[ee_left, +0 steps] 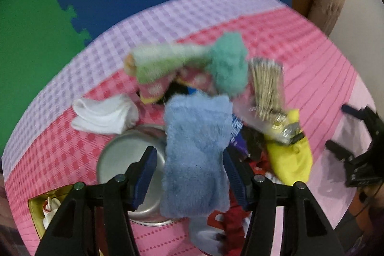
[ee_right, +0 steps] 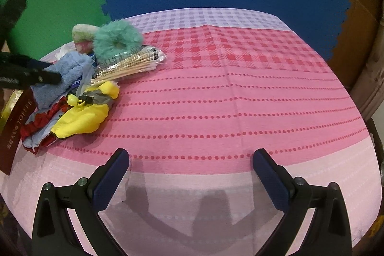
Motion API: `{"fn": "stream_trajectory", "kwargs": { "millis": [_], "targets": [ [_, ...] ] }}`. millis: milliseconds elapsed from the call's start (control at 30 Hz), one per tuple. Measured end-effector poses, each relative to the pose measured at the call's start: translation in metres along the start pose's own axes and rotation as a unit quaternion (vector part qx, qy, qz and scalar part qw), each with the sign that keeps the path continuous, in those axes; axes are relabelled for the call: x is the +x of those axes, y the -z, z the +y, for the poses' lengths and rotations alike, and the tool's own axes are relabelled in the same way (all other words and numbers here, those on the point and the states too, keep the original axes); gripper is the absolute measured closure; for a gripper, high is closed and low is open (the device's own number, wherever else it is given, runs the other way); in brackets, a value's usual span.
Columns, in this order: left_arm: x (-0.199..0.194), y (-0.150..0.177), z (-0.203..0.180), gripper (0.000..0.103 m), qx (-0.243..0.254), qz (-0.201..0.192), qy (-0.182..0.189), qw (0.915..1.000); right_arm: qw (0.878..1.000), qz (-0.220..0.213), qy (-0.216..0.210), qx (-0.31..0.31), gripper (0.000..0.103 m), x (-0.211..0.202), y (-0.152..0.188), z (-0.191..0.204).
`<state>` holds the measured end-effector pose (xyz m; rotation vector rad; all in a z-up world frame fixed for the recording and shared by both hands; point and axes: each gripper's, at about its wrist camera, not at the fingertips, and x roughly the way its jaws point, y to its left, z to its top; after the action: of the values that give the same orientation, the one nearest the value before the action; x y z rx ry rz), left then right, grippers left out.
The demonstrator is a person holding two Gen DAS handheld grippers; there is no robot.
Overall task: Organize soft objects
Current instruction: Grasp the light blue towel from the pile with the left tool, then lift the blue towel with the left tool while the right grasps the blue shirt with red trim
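A pile of soft things lies on the pink tablecloth. A fuzzy light-blue cloth [ee_left: 195, 152] lies between the fingers of my left gripper [ee_left: 190, 174], which is open around it with gaps on both sides. Beyond it lie a teal fuzzy scrunchie [ee_left: 229, 65], a light-green fuzzy sock [ee_left: 158, 62], a folded white cloth [ee_left: 105, 115], a yellow cloth [ee_left: 291, 160] and red fabric [ee_left: 234, 224]. My right gripper [ee_right: 190, 180] is open and empty over bare tablecloth. From there the pile sits at the left: blue cloth [ee_right: 64, 76], scrunchie [ee_right: 117, 38], yellow cloth [ee_right: 81, 119].
A round metal tin [ee_left: 120, 160] sits under the blue cloth at the left. A packet of wooden sticks [ee_left: 266, 85] lies in the pile, also seen in the right wrist view [ee_right: 129, 65]. A gold box [ee_left: 45, 210] is near left. The right gripper [ee_left: 360, 148] shows at the right. Foam mat lies beyond the table.
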<state>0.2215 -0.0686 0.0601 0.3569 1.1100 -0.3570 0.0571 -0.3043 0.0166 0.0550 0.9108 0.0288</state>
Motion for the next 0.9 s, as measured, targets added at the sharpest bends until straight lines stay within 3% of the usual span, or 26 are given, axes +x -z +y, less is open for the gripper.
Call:
{"fn": "stream_trajectory", "kwargs": {
  "millis": [133, 167, 200, 233, 333, 433, 533, 633, 900],
  "targets": [
    [0.004, -0.003, 0.001, 0.048, -0.005, -0.012, 0.0, 0.9999, 1.0, -0.002, -0.003, 0.002, 0.001, -0.001, 0.001, 0.0],
    [0.003, -0.003, 0.002, 0.059, -0.015, -0.018, 0.014, 0.9996, 1.0, -0.002, -0.003, 0.003, 0.001, -0.001, 0.0, 0.0],
    [0.003, -0.003, 0.002, 0.092, -0.021, -0.016, 0.025, 0.9994, 1.0, -0.002, -0.002, 0.004, 0.001, -0.001, 0.0, -0.001],
    [0.006, -0.004, 0.0, 0.091, -0.019, 0.002, 0.029, 0.9994, 1.0, -0.001, -0.002, 0.005, 0.001, -0.001, 0.0, -0.002],
    [0.001, 0.0, -0.014, 0.092, 0.002, -0.009, -0.002, 1.0, 1.0, 0.001, -0.001, 0.007, 0.001, 0.0, -0.001, -0.002],
    [-0.024, 0.012, -0.015, 0.092, -0.048, -0.046, 0.01, 0.9977, 1.0, 0.002, 0.0, 0.008, 0.001, 0.0, -0.001, -0.002],
    [-0.067, 0.039, -0.011, 0.092, -0.113, -0.101, 0.028, 0.988, 1.0, 0.001, -0.001, 0.011, 0.001, 0.001, -0.002, -0.003],
    [-0.103, 0.071, -0.014, 0.092, -0.163, -0.132, 0.052, 0.9764, 1.0, 0.001, -0.001, 0.012, 0.001, 0.001, -0.002, -0.004],
    [-0.152, 0.161, -0.025, 0.092, -0.24, -0.153, 0.075, 0.9556, 1.0, 0.004, 0.008, 0.007, 0.001, 0.002, -0.001, -0.001]
  ]
}}
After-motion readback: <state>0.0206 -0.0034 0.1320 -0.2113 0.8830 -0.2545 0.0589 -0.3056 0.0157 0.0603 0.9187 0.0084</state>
